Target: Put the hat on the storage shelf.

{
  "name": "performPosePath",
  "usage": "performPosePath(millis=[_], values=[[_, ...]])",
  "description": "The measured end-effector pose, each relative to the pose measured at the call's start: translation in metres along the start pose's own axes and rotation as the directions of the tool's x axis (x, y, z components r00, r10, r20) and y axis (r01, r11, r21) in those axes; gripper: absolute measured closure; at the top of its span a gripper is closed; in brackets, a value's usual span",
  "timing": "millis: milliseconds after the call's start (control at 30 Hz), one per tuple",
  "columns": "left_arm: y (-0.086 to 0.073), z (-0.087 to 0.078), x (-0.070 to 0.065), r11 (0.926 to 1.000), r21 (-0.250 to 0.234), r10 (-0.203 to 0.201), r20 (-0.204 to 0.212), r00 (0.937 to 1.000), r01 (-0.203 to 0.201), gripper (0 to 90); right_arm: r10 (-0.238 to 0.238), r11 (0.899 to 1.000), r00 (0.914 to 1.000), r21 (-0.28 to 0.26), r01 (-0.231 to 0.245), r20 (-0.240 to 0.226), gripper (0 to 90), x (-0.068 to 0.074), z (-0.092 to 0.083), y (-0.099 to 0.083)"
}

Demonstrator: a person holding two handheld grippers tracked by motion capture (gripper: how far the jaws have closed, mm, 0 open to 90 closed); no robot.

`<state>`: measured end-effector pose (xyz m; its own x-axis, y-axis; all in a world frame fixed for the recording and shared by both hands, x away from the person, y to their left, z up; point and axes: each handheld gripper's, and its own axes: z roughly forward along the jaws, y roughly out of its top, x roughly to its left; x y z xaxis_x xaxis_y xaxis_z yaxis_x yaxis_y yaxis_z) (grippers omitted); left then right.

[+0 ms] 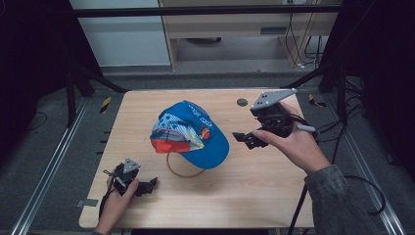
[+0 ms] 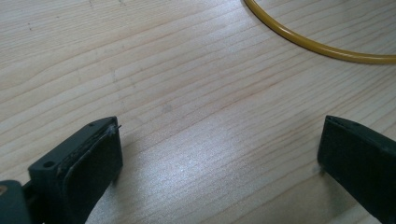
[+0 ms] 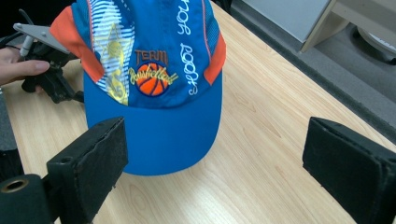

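table (image 1: pixel 274 196): light wood, takes up most of the high view, dark floor and metal rails all round
cap (image 1: pixel 195 133): blue, sits mid-table, brim toward the near right; orange and white side panels, basketball logo with "TEAM" on the front in the right gripper view (image 3: pixel 154 74)
ring (image 1: pixel 182 171): thin yellow hoop, flat on the wood, tucked partly under the cap's near edge; arc of it at the top of the left gripper view (image 2: pixel 317 44)
right gripper (image 1: pixel 247 138): held above the table just right of the cap, aimed at the brim; jaws gaping wide, nothing between them, brim near but not touched
left gripper (image 1: pixel 149 185): low at the near left corner, hand resting by the table edge, near the ring but apart from it; jaws spread wide over bare wood, gripping nothing
dot (image 1: pixel 242 102): small dark round mark on the far side, well clear of the cap
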<state>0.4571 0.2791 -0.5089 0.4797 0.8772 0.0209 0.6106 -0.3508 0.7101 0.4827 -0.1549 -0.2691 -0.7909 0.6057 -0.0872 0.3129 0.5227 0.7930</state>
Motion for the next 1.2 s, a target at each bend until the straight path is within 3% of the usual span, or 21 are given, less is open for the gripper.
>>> performPosePath(millis=[600, 900, 1200], values=[[0.000, 0.000, 0.000, 1.0000, 0.001, 0.001, 0.000, 1.0000, -0.001, 0.0, 0.080, 0.996, 0.9933, -0.032, -0.078, 0.083, 6.2, -0.011, -0.007, -0.043], [0.000, 0.000, 0.000, 1.0000, 0.001, 0.000, -0.001, 1.0000, 0.000, 0.0, 0.125, 0.992, 0.9809, -0.013, -0.125, 0.149, 7.3, -0.013, 0.011, -0.080], [0.000, 0.000, 0.000, 1.0000, 0.001, 0.002, -0.002, 1.0000, -0.002, 0.0, 0.137, 0.990, 0.9772, 0.022, -0.143, 0.162, 13.1, -0.009, 0.026, -0.109]])
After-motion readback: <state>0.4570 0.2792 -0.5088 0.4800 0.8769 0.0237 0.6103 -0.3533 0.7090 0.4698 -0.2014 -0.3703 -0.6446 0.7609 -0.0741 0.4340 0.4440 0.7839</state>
